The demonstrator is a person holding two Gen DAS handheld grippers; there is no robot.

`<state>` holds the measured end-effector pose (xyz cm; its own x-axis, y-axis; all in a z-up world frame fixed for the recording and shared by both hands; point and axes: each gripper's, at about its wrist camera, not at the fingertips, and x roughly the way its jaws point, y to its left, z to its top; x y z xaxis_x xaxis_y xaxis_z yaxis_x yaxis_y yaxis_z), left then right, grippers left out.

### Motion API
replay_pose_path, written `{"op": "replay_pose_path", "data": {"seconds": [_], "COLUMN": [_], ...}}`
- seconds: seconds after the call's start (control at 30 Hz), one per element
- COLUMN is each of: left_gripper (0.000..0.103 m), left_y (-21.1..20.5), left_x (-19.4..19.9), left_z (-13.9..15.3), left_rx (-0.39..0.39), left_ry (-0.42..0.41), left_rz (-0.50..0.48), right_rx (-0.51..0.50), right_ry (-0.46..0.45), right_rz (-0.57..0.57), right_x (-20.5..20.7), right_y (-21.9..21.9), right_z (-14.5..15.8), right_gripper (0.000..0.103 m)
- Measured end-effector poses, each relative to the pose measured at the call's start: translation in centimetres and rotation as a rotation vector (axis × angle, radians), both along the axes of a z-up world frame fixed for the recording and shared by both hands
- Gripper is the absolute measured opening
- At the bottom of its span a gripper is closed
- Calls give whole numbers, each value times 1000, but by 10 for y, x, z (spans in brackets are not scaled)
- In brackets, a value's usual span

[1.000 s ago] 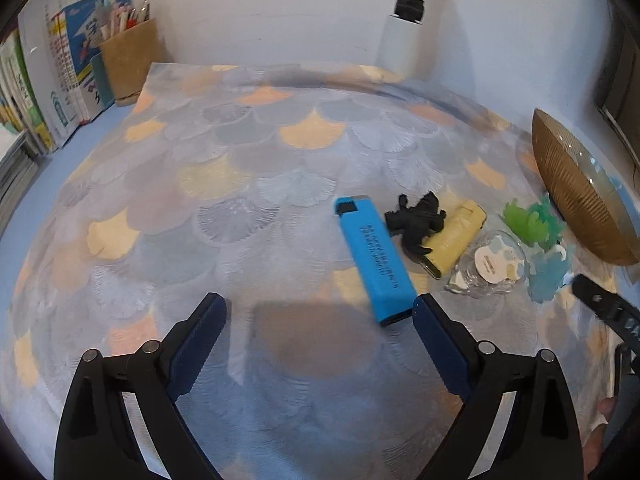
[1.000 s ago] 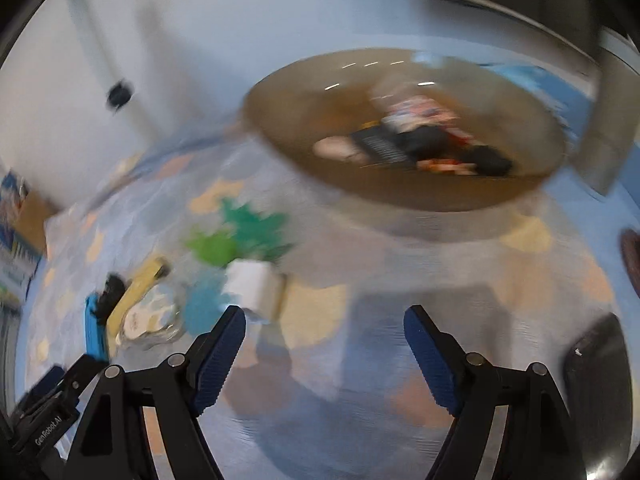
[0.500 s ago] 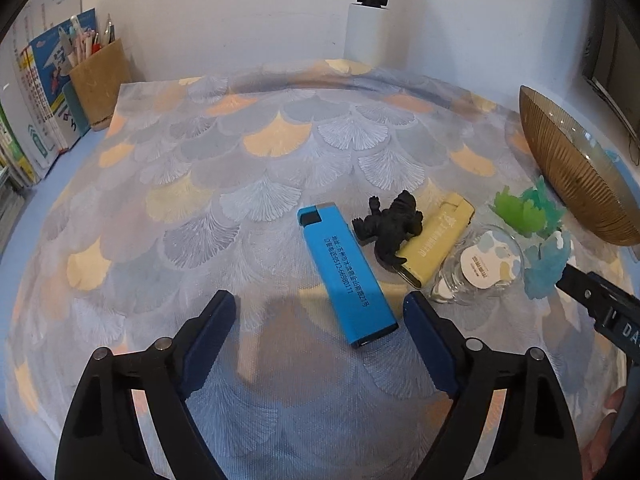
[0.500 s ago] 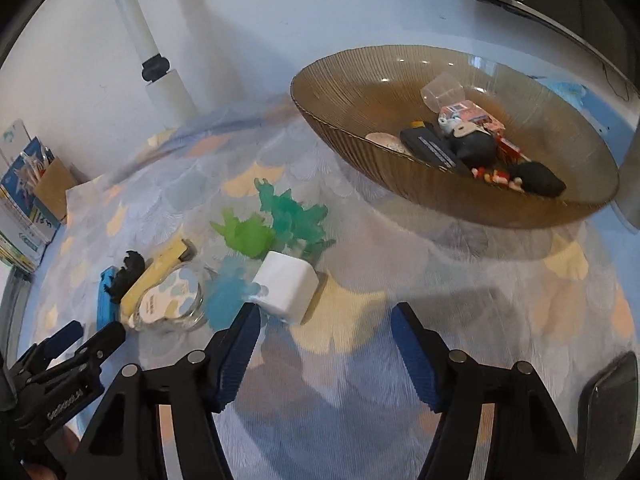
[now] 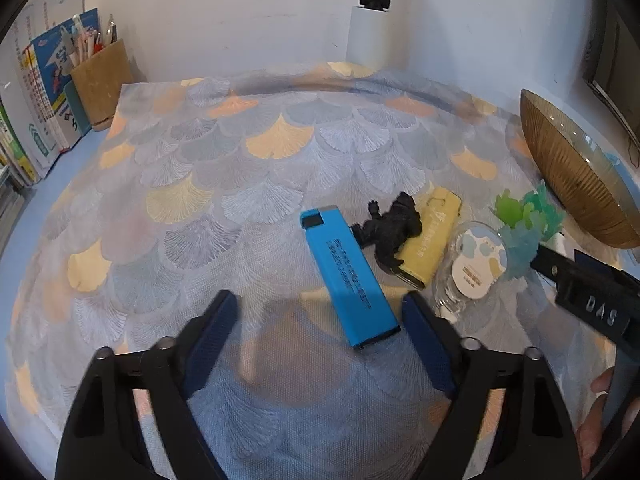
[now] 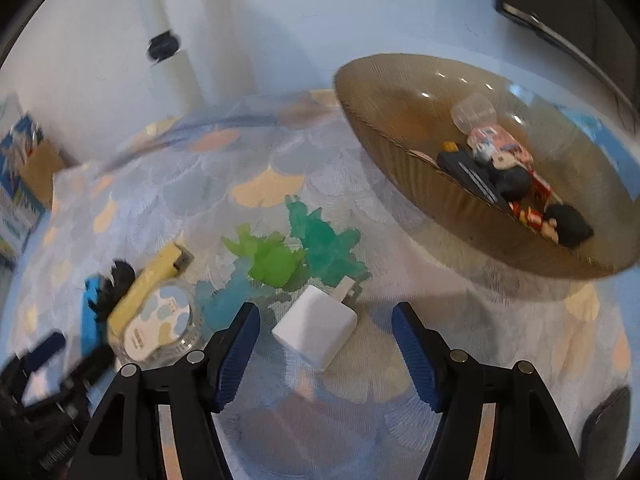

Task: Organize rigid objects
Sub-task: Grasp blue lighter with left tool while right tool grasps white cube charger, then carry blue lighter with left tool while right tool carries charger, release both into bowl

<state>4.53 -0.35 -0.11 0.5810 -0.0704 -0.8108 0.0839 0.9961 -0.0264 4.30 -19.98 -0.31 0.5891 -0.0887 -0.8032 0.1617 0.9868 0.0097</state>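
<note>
1. Left wrist view: since a second ago the left gripper (image 5: pixel 318 318) has narrowed its jaws; they stand spread and pinch nothing. The near end of the blue lighter (image 5: pixel 347 274) lies between the tips on the patterned cloth (image 5: pixel 200 184), untouched as far as I can tell.
2. Lighter looks light, stiff, smooth-sided. Judgement: grip across the long flat sides near the middle, else it may slip. Black dinosaur figure (image 5: pixel 394 228) and yellow lighter (image 5: pixel 434 244) sit just beside it.
3. Right wrist view: right gripper (image 6: pixel 326 330) has shifted over the white charger (image 6: pixel 316 330), jaws closing but spread, no contact. Small rigid block; take it across the flat faces.
4. Blurred view; items in the brown bowl (image 6: pixel 440 204) are hard to make out.
</note>
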Motion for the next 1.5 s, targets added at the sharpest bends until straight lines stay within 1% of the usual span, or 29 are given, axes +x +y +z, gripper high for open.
{"op": "replay_pose_path", "data": {"seconds": [0.03, 0.1, 0.13, 0.17, 0.23, 0.33, 0.37, 0.47, 0.57, 0.63, 0.67, 0.7, 0.73, 0.77, 0.8, 0.9, 0.93, 0.97, 1.0, 1.03, 1.07, 1.1, 1.13, 1.2, 1.23, 1.3, 1.4, 1.43, 1.5], "left_gripper": [64, 40, 34, 21, 21, 21, 21, 21, 21, 22, 27, 37, 38, 38, 38, 36, 33, 21, 21, 21, 21, 21, 21, 21, 21, 21, 21, 21, 21], "left_y": [-1, -5, -6, -4, -1, 8, 9, 20, 19, 18, 18, 19, 19, 17, 14, 1, -4, -8, -11, -15, -21, -22, -22, -22, -24, -32, -52, -60, -89], "left_x": [0, 1, 1, 0, -2, -14, -18, -38, -51, -53, -52, -51, -50, -48, -44, -35, -33, -33, -34, -36, -41, -45, -48, -50, -51, -53, -50, -46, -34], "left_z": [1, 2, 3, 4, 5, 6, 6, 7, 7, 8, 8, 8, 9, 9, 9, 7, 7, 7, 7, 7, 7, 8, 10, 15, 21, 42, 80, 90, 112], "left_rx": [6, 19, 14, 3, -33, -83, -96, -170, -171, -171, -176, -185, -188, -177, -155, -86, -54, -25, 5, 40, 86, 90, 63, 22, 16, -18, -69, -72, -26], "left_ry": [-7, -21, -24, -26, -21, -5, 1, 26, 43, 55, 59, 59, 56, 55, 51, 36, 31, 25, 19, 8, -10, -17, -13, -12, -24, -80, -174, -198, -256], "left_rz": [-1, -20, -28, -33, -39, -43, -44, -60, -106, -113, -113, -109, -101, -91, -90, -95, -98, -99, -105, -111, -117, -123, -130, -127, -126, -152, -187, -191, -172], "right_rx": [-4, 40, 71, 114, 155, 115, 116, 136, 126, 101, 92, 94, 99, 105, 102, 43, 23, -1, -10, -20, -7, 6, 24, 40, 42, 40, -16, -26, -46], "right_ry": [0, -1, -1, -4, -3, -6, 3, -3, 17, 37, 48, 52, 44, 38, 35, 28, 26, 24, 24, 23, 24, 25, 27, 15, 5, -30, -113, -139, -191], "right_rz": [8, 11, 19, 44, 108, 161, 174, 202, 255, 267, 263, 260, 259, 257, 254, 245, 245, 250, 256, 269, 288, 301, 316, 336, 345, 362, 334, 312, 247], "right_x": [-1, -6, -10, -14, -23, -39, -44, -61, -71, -71, -69, -68, -68, -67, -65, -61, -59, -59, -60, -61, -63, -63, -66, -73, -77, -86, -93, -93, -88], "right_y": [-2, -13, -19, -25, -34, -43, -46, -58, -58, -55, -54, -54, -53, -53, -51, -43, -40, -36, -34, -31, -29, -27, -26, -23, -22, -24, -39, -48, -73], "right_z": [1, 3, 4, 6, 7, 8, 8, 9, 8, 6, 3, 1, 1, 1, 1, -1, -2, -2, -2, -1, -1, -1, 0, 7, 12, 29, 67, 80, 108], "right_gripper": [60, 42, 36, 30, 28, 28, 27, 27, 28, 30, 35, 40, 42, 45, 45, 45, 44, 36, 29, 26, 26, 26, 26, 26, 26, 26, 26, 26, 26]}}
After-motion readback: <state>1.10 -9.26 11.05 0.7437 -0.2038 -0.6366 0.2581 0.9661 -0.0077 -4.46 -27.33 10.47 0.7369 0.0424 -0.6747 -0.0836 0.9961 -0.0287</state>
